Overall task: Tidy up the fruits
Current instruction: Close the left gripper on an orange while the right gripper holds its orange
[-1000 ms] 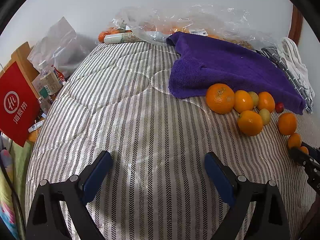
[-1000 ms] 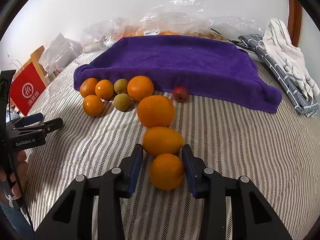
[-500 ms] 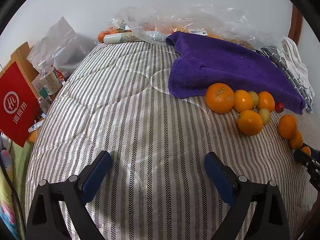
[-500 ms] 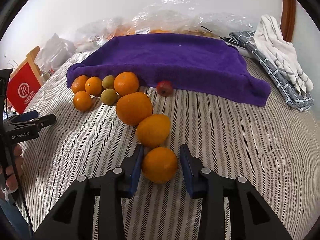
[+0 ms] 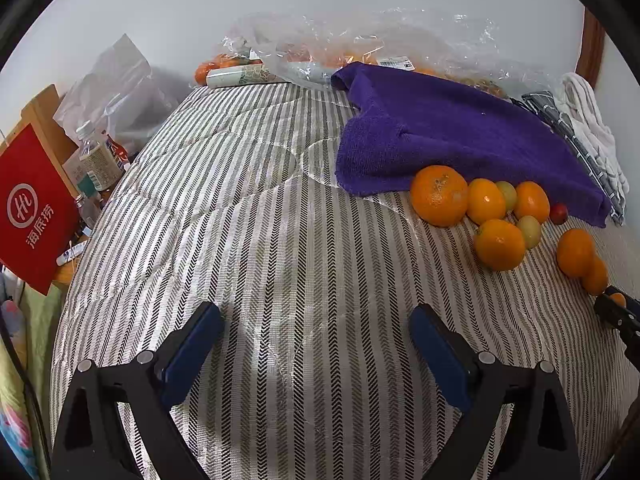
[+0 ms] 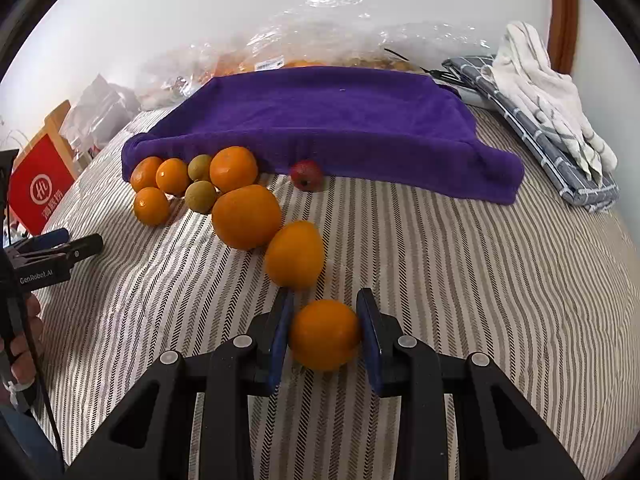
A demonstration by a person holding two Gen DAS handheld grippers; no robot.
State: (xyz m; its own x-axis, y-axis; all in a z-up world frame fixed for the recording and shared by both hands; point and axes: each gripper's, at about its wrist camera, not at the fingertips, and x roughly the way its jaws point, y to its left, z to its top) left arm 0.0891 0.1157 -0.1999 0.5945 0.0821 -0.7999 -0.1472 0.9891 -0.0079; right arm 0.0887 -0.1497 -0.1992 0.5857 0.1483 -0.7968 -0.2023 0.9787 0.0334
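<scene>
My right gripper (image 6: pixel 325 334) is shut on a small orange (image 6: pixel 325 335) just above the striped bed cover (image 6: pixel 460 272). Two more oranges (image 6: pixel 294 255) (image 6: pixel 246 216) lie in a line just beyond it. A cluster of several oranges (image 6: pixel 233 168), two green fruits (image 6: pixel 201 197) and a small red fruit (image 6: pixel 306 175) lies along the front edge of a purple towel (image 6: pixel 340 120). My left gripper (image 5: pixel 316 344) is open and empty over the bare cover, left of the same fruits (image 5: pixel 439 195) and the towel (image 5: pixel 452 136).
Clear plastic bags (image 5: pixel 360 48) with more fruit lie behind the towel at the wall. Folded cloths (image 6: pixel 548 100) lie at the right. A red bag (image 5: pixel 28 208) and bottles (image 5: pixel 96 156) stand off the bed's left side.
My right gripper has closed on the small orange and pulled it back, away from the line of oranges. The left gripper has stayed still.
</scene>
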